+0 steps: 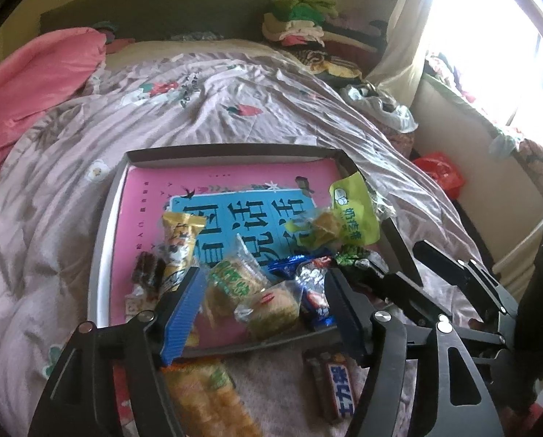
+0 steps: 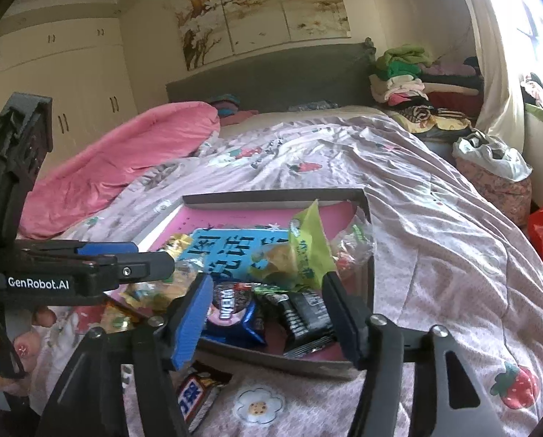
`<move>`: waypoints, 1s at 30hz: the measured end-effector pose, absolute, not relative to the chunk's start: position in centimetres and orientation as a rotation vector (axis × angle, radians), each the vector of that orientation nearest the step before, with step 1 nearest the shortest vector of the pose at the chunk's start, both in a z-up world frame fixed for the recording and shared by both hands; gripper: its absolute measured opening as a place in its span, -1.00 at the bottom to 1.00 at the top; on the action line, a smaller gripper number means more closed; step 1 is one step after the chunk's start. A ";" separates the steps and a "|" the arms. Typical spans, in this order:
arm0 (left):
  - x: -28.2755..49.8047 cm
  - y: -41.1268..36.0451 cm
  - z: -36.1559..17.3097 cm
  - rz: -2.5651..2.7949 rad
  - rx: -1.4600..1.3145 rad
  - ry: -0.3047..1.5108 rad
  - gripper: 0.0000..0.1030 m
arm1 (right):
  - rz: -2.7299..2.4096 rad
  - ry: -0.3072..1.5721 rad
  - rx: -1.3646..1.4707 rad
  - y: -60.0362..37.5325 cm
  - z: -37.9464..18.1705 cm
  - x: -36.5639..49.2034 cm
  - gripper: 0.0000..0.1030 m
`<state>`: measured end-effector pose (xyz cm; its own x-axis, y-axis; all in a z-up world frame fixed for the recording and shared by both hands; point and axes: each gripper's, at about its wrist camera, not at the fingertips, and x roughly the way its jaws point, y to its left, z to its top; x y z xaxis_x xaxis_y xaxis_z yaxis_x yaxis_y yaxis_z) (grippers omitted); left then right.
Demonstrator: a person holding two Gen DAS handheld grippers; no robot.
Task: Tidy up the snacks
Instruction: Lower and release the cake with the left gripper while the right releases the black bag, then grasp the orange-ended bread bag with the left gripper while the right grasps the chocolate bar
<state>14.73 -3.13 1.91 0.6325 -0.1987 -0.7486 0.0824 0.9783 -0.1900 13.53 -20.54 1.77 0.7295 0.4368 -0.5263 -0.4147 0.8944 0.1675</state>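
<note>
Left wrist view: the left gripper hangs over the tray's near edge, jaws well apart and gripping nothing — loose snack packets sit heaped between its fingers, inside the near half. The right gripper (jaws likewise parted, empty) hovers at the near right corner above a black wrapper. A chocolate bar and an orange packet lie outside on the quilt. The heap crowds the low near rim, so a careless nudge could spill packets onto the soft bedding.
</note>
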 end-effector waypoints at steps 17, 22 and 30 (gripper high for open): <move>10.5 -0.3 0.5 -0.111 -0.170 0.927 0.44 | 0.505 0.667 0.046 -19.2 2.0 10.5 0.30; 9.8 0.1 -0.3 -0.097 -0.176 0.954 0.44 | 0.497 0.734 0.011 -18.0 1.1 9.4 0.30; 9.0 0.6 -1.8 -0.083 -0.209 1.000 0.44 | 0.496 0.847 -0.027 -16.6 -1.0 9.1 0.30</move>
